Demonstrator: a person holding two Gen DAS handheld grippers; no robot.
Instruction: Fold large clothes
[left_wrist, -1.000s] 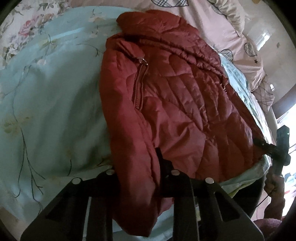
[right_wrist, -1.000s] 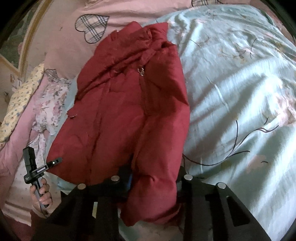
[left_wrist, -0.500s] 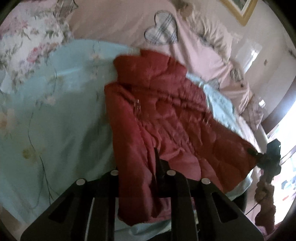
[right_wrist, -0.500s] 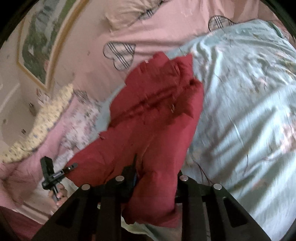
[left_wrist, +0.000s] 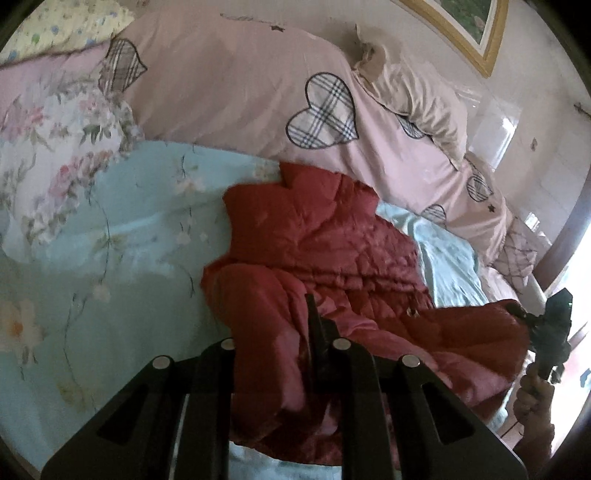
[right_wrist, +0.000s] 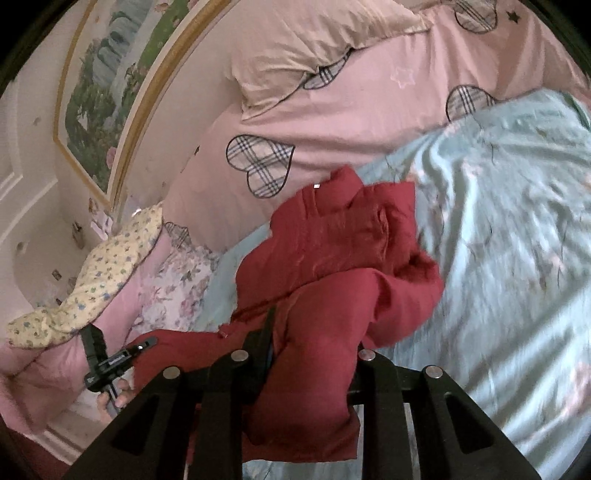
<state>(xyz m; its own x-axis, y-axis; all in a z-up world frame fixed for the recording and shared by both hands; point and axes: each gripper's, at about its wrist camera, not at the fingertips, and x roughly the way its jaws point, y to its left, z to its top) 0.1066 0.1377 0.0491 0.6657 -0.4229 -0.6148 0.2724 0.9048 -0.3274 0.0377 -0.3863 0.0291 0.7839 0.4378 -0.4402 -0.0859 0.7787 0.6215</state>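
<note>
Red quilted jacket (left_wrist: 325, 251) lies on the light blue floral bedspread (left_wrist: 110, 258), its collar at the far end against the pink duvet with plaid hearts (left_wrist: 229, 85) and its near hem lifted off the bed by both grippers. In the left wrist view, the left gripper (left_wrist: 288, 354) is clenched on the jacket's near left corner; a fold of red cloth fills the gap between its fingers and hangs down over them, so the left pad is hidden and only the dark edge of the right finger shows. Its jaws have just been closing, with the cloth between them. Farther right, the hem stretches across to the right gripper (left_wrist: 524, 317), which shows small and blurred at the frame edge, a hand (left_wrist: 532, 398) below it partly cut off. In the right wrist view, the left gripper (right_wrist: 146, 343) pinches the far corner of the hem at the left. The right gripper (right_wrist: 310, 369) is clamped on a thick bunch of jacket (right_wrist: 343, 236) that drapes over the fingers and hides their tips; its jaws have just been closing on that cloth. The bedspread (right_wrist: 517, 221) to the right is smeared by blur.
</note>
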